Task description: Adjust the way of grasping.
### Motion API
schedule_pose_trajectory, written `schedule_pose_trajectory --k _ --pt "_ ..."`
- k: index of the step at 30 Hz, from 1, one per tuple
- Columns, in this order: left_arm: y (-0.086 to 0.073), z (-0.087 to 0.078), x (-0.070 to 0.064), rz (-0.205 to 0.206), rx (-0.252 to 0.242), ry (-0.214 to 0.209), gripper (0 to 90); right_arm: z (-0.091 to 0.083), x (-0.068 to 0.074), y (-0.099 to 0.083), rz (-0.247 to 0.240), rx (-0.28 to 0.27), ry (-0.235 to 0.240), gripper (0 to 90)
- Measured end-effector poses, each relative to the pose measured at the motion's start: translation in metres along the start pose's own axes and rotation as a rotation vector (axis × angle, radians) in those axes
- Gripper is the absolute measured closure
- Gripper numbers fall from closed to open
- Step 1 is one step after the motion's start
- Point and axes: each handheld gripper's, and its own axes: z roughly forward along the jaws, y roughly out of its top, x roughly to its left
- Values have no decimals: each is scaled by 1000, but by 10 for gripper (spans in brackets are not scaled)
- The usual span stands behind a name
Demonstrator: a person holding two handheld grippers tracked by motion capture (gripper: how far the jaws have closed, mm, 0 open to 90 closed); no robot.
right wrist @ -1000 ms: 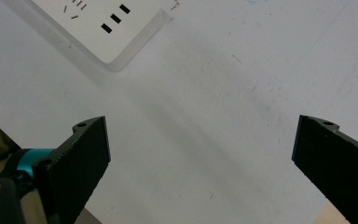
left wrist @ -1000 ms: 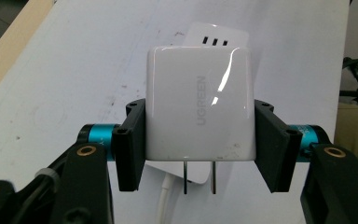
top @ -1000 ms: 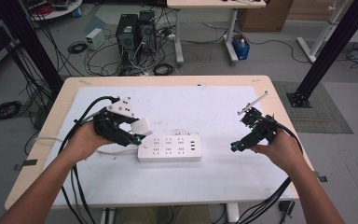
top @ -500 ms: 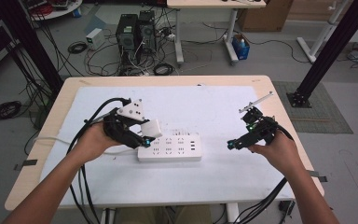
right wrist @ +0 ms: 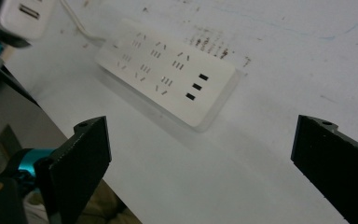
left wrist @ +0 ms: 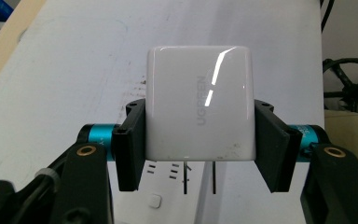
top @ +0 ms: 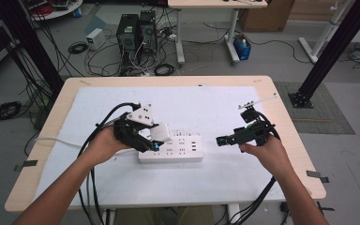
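My left gripper (top: 155, 140) (left wrist: 199, 140) is shut on a white cube charger (left wrist: 199, 105) (top: 161, 132) with two metal prongs pointing down. It hangs just above the left end of a white power strip (top: 171, 149) (right wrist: 165, 70) lying on the white mat; the prongs hover over the strip's sockets (left wrist: 170, 170). The charger (right wrist: 25, 16) also shows at the top left of the right gripper view. My right gripper (top: 220, 140) (right wrist: 200, 158) is open, held right of the strip with nothing between its jaws.
The strip's white cable (top: 51, 139) runs off to the left over the mat (top: 215, 108). The wooden table edge (top: 290, 126) lies close on the right. Computers and cables (top: 136, 33) sit on the floor beyond the table.
My left gripper has carried the charger rightward and down, from left of the strip to just over its left end. The right gripper stays nearly still.
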Motion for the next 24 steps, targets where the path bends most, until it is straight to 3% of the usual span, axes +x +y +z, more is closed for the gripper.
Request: schedule_pose_trajectory --k 6,12,16,24 --pt "1 12 -4 3 -8 -3 426 5 -2 -5 116 -30 109 41" --pt "4 24 -10 6 -56 -9 426 9 -1 -11 195 -37 176 41" --pt "7 33 -13 28 -71 -28 425 12 1 -11 228 -41 222 41" --pt "5 47 -17 47 -134 -47 426 16 5 -8 260 -23 244 41"
